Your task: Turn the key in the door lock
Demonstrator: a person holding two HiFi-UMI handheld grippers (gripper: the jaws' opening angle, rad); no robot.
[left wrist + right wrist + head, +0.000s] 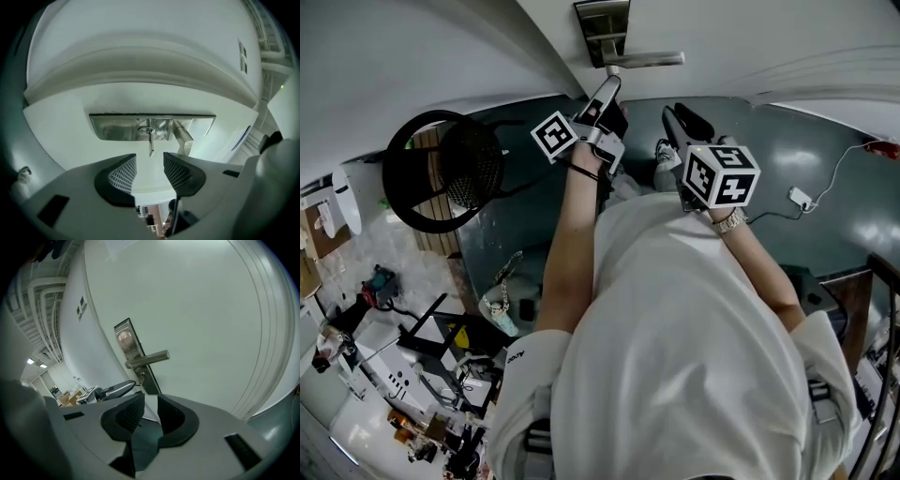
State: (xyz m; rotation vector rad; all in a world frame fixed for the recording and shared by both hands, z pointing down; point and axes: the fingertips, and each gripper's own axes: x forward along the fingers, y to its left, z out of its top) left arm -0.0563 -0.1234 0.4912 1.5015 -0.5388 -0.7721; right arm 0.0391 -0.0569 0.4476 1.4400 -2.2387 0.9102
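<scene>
two grippers face a white door [140,61]; only the left one is at the lock.

left gripper [150,161]: jaws stand wide apart, and the ribbed pads [124,173] press on nothing. the key [151,143] sits in the keyhole of the metal lock plate [117,126] and juts out toward the camera, seen nearly edge-on as a thin strip. its free end lies in line with the gap between the jaws, just ahead of the pad tips and a little nearer the left pad, touching neither. the door handle [183,136] leaves the plate just to the right of the key and passes close by the right jaw's tip.

right gripper [151,401]: jaws are apart by a narrow gap, with nothing between them. it is held back from the door and angled downward. beyond its jaws the lock plate [129,341] and the lever handle [147,359] show obliquely, the key [140,377] just below the handle, and the left gripper's tip [112,389] reaches in just beside the key.

head view: the left gripper [607,89] points up at the handle [647,60] below the lock plate [602,28]; the right gripper [680,122] is beside it, lower and clear of the door. each carries a marker cube [555,134], the right one's [720,175] near the wrist. the key itself is too small to make out here.
</scene>
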